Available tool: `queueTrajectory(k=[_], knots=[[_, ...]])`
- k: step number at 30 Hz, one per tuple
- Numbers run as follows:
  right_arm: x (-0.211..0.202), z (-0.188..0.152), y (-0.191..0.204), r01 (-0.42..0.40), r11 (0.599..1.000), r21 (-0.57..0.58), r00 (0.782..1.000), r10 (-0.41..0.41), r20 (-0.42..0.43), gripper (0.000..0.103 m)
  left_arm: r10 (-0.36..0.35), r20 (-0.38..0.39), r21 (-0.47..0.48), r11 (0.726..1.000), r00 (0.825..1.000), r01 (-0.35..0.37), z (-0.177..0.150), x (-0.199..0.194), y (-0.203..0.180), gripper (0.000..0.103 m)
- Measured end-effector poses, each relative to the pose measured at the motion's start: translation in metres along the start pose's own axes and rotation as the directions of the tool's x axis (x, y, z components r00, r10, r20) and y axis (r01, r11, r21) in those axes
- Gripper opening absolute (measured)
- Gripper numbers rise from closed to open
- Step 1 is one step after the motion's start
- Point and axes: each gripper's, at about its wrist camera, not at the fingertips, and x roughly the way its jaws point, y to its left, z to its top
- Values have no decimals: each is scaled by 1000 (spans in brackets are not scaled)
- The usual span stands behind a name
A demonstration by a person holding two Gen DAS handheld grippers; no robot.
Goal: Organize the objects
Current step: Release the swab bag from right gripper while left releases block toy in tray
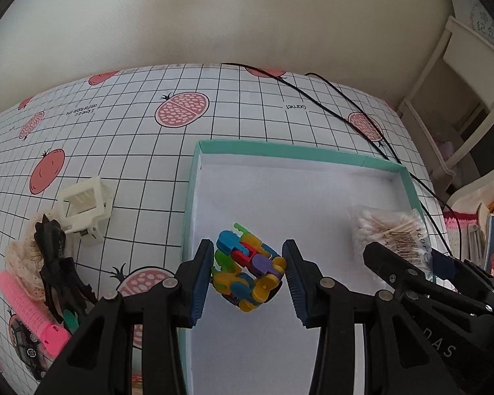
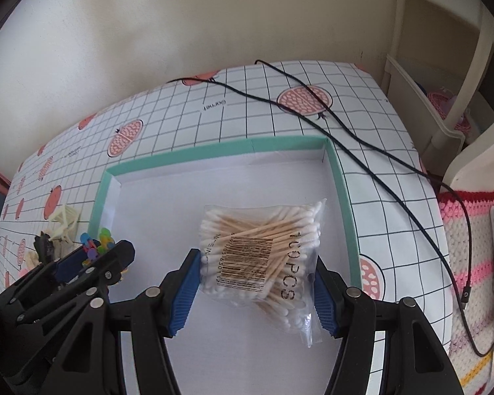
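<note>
Right gripper (image 2: 258, 291) has its fingers (image 2: 184, 296) clamped on either side of a clear bag of cotton swabs (image 2: 263, 247), held over the white inside of a teal-rimmed box (image 2: 344, 197). The box sits on a desk (image 2: 247, 98) with a grid-and-fruit cover, two black cables (image 2: 362, 151) running across. Left gripper (image 2: 92, 263) pokes in at the lower left with colourful plastic bits (image 2: 98, 243).

An open box (image 1: 194, 171) lies on the table (image 1: 247, 98), toward its 3 o'clock side. In the box, a cluster of plastic links (image 1: 247, 263) sits between the jaws of the left gripper (image 1: 248, 279) at 9 o'clock; a bag of cotton swabs (image 2: 263, 250) sits between the jaws of the right gripper (image 2: 257, 293) at 3 o'clock. Outside the box at 9 o'clock lie a small frame (image 1: 85, 204), a lace piece (image 1: 23, 263), a hair claw (image 1: 59, 263) and a ribbed tube (image 1: 29, 309). Two cables (image 2: 362, 141) cross the table from 12 toward 3 o'clock, behind the box.
</note>
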Motion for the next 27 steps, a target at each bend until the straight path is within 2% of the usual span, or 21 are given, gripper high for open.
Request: queueTrajectory(k=[12,18,23,27], knots=[[5,-3,-2,-9,1000,5,1000,9,-17,67,12,-33,15,1000,999,-12,-7,11,2,45],[3,-3,-1,-17,1000,3,1000,17,-19,67,-7,-48,18,1000,999,8,-5,10,0,45],[-6,0,-3,-31,1000,4,1000,31,-5,68,-22,-47,14,1000,999,23,-1,3,2,51],[-17,3,-3,-33,999,-2,999,33,18,69,-40,-36,7,999,999,41,4,-6,3,52]])
